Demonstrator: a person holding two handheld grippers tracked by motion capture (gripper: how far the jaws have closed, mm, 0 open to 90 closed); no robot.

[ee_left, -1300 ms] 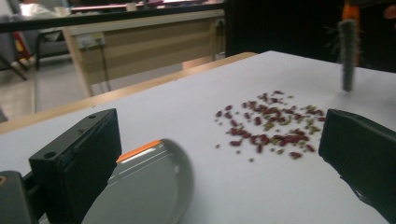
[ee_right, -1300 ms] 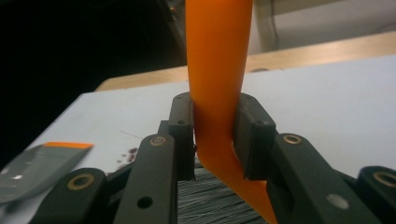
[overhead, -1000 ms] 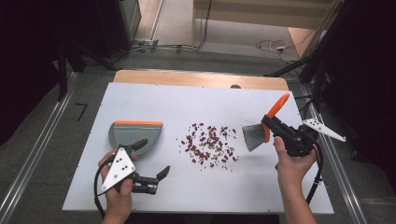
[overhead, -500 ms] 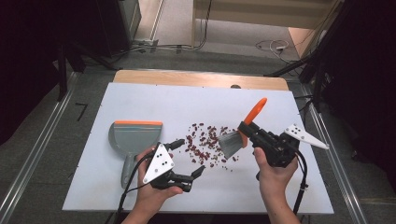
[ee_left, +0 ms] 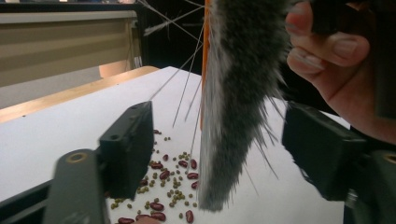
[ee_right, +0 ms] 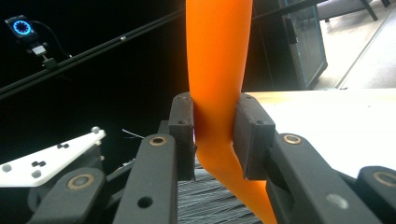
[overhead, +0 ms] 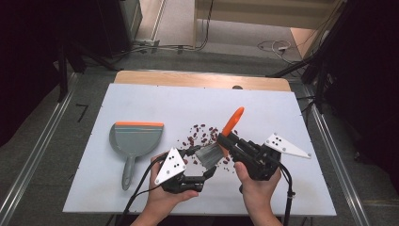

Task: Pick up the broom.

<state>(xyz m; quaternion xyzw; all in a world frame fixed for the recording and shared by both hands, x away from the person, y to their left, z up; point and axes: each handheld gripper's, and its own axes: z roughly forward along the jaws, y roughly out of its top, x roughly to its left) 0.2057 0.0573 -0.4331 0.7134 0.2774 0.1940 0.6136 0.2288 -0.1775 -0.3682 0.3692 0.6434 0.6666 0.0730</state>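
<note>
A brush with an orange handle (overhead: pixel 233 121) and grey bristles (overhead: pixel 209 155) hangs tilted over the near edge of a scatter of red beans (overhead: pixel 201 134). My right gripper (overhead: pixel 227 142) is shut on the handle (ee_right: pixel 217 93), low down near the bristles (ee_right: pixel 210 200). My left gripper (overhead: pixel 201 162) sits just left of it, and its jaws have just been closing with the bristles (ee_left: pixel 238 107) between them. Gaps still show on both sides, so the left gripper (ee_left: pixel 224 154) stands open. A grey dustpan (overhead: pixel 136 139) with an orange lip lies flat at the left.
The white table (overhead: pixel 141 99) has bare room behind the beans and at the right. Red beans and small green ones (ee_left: pixel 163 179) lie under the bristles. Beyond the table's far wooden edge (overhead: pixel 197 79) cables lie on the floor.
Both hands have come toward the table's middle. The brush moved left to the beans' near side. The left gripper moved right from beside the dustpan's handle to the bristles, its jaws narrower.
</note>
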